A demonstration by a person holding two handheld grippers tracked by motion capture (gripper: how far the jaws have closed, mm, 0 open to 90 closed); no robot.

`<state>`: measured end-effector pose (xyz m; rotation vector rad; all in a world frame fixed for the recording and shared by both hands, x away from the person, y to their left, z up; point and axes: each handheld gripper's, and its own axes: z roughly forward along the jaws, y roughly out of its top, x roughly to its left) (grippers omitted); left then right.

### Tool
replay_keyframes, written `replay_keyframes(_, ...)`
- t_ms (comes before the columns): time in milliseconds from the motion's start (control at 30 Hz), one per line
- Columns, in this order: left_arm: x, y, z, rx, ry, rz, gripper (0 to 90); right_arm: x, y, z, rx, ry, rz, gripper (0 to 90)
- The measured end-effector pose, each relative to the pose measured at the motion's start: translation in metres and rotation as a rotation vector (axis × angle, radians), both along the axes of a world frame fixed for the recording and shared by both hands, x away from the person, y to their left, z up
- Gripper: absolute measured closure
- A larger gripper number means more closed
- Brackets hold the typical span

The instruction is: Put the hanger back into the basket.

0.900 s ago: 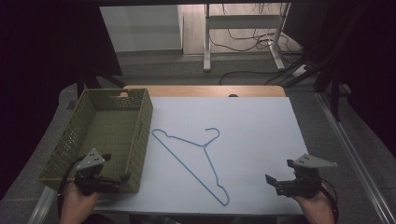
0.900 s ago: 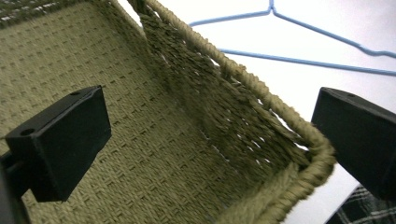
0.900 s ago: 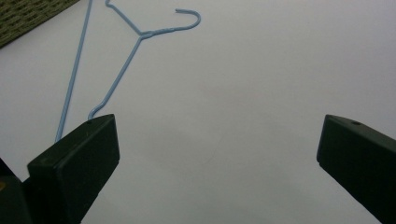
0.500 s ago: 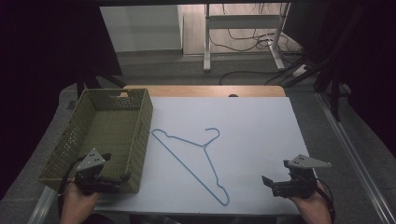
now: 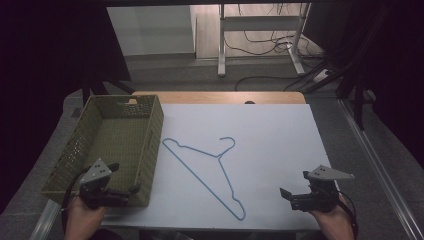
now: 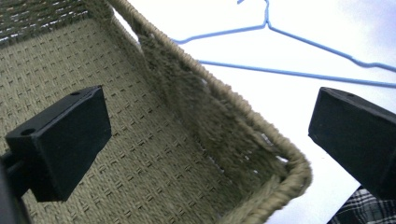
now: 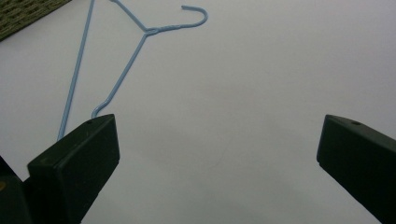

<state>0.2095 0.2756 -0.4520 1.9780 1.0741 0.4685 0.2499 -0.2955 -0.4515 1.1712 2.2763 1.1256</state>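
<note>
High view, table [image 5: 270, 125]: we see a white sheet covering most of it, with a wooden strip at the far edge, centre of the frame.
Basket [image 5: 107, 145]: woven, olive-green, rectangular, at the left of the frame on the table's left edge; nothing lies in it that we can see.
Hanger [image 5: 210, 167]: thin blue wire, lying flat on the white sheet at centre, just right of the basket and apart from it; its hook points to the upper right, one shoulder end reaches toward the lower middle of the frame.
Left gripper [image 5: 127, 192]: lower left of the frame, over the basket's near corner; in the left gripper view we see its jaws spread wide, one over the basket floor, one past the rim, nothing between the pads.
Right gripper [image 5: 286, 194]: lower right, above bare sheet, well apart from the hanger's near end; in the right gripper view its jaws stand wide apart, holding nothing, the hanger [image 7: 116, 56] at upper left.
</note>
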Motion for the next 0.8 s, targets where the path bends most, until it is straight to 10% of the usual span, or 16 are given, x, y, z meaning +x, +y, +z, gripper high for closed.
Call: replay_keyframes(800, 0.005, -0.034, 0.025, -0.033, -0.035, -0.093, 0.0, 0.012, 0.012, 0.02, 0.007, -0.036, 0.026, 0.0)
